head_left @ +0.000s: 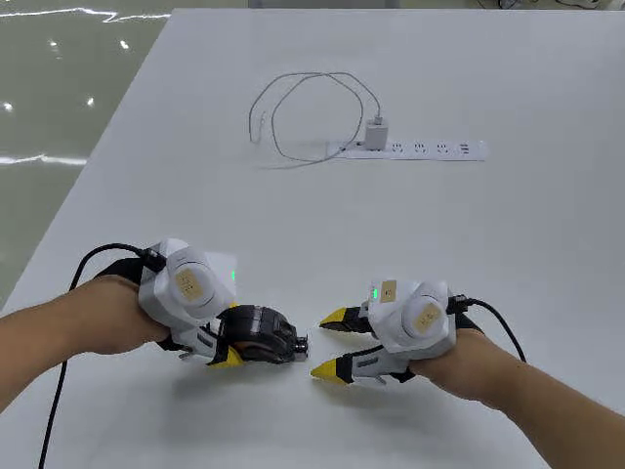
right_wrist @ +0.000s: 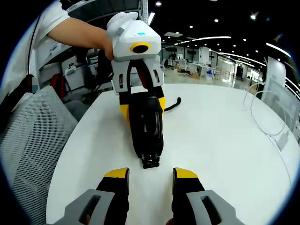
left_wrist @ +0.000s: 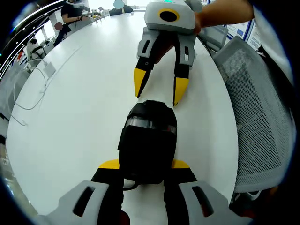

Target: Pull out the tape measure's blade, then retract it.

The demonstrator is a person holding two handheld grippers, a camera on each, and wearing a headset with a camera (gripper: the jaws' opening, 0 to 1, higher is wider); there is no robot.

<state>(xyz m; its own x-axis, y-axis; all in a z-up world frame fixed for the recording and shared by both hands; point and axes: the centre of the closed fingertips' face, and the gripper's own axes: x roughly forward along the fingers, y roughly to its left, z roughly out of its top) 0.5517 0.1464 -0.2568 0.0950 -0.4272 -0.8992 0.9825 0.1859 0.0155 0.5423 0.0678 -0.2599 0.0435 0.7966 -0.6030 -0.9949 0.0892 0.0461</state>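
- A broad white tabletop (head_left: 469,225) is seen as the work surface. A glossy grey-green floor (head_left: 59,88) with light reflections lies beyond its left edge.
- Near the far side of the table, a white power strip (head_left: 420,149) is laid flat. A white charger block (head_left: 377,132) is plugged into its left end, and a thin white cable (head_left: 303,107) is looped loosely on the table beside it. These are well apart from the grippers.
- In the right gripper view, a large open hall with rows of ceiling lights (right_wrist: 215,21) is shown behind the table. A grey mesh-backed chair (right_wrist: 33,136) is set at the table's edge.
- The left gripper (head_left: 232,342) is held low over the near part of the table by the person's left hand (head_left: 107,313), wrapped around its white body, with the forearm coming in from the left.
- Its yellow-tipped jaws are closed around a black, rounded tape measure case (left_wrist: 149,140), which is gripped by its two flat sides. The case rests on or just above the tabletop; which of the two cannot be told.
- A small black tab (right_wrist: 150,161) at the front of the case is pointed toward the right gripper.
- The right gripper (head_left: 330,344) is held by the right hand (head_left: 469,366), level with the left one and pointed at it.
- Its yellow-tipped jaws are spread apart with nothing between them. They are placed just in front of the tab, close to it but not touching.
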